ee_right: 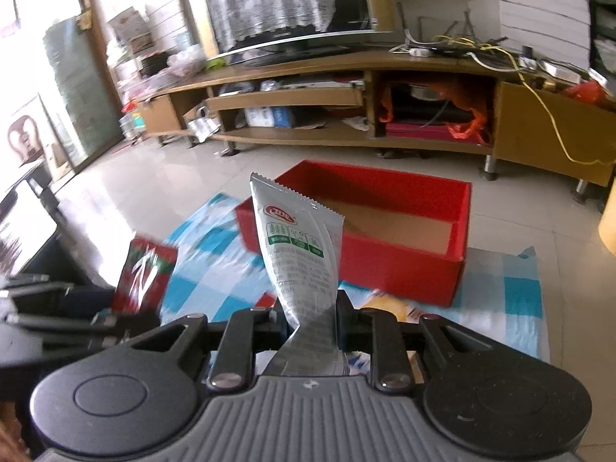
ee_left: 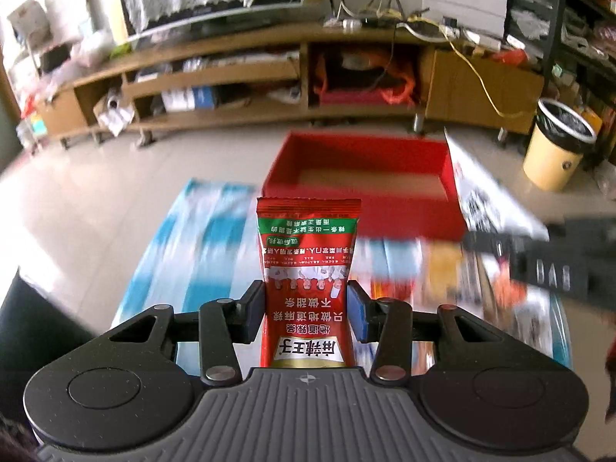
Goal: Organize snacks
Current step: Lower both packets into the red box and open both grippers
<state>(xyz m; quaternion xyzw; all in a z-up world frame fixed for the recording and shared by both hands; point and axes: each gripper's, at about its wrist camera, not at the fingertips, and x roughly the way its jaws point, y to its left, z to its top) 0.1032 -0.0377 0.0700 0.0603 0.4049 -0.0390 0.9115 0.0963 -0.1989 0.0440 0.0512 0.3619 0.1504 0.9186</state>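
Left wrist view: the left gripper (ee_left: 307, 308) pinches a red snack packet (ee_left: 307, 269) upright, near of the red box (ee_left: 365, 184). Right wrist view: the right gripper (ee_right: 312, 315) clamps a twisted silver snack packet (ee_right: 298, 246), red box just beyond on the blue-checked cloth (ee_right: 516, 300).

A living room with a pale tiled floor (ee_right: 161, 177). A long, low wooden TV stand (ee_right: 346, 73) with cluttered open shelves spans the far wall, carrying a lace-draped television (ee_right: 285, 4). Bright daylight enters through a glass door (ee_right: 77, 88) on the left.
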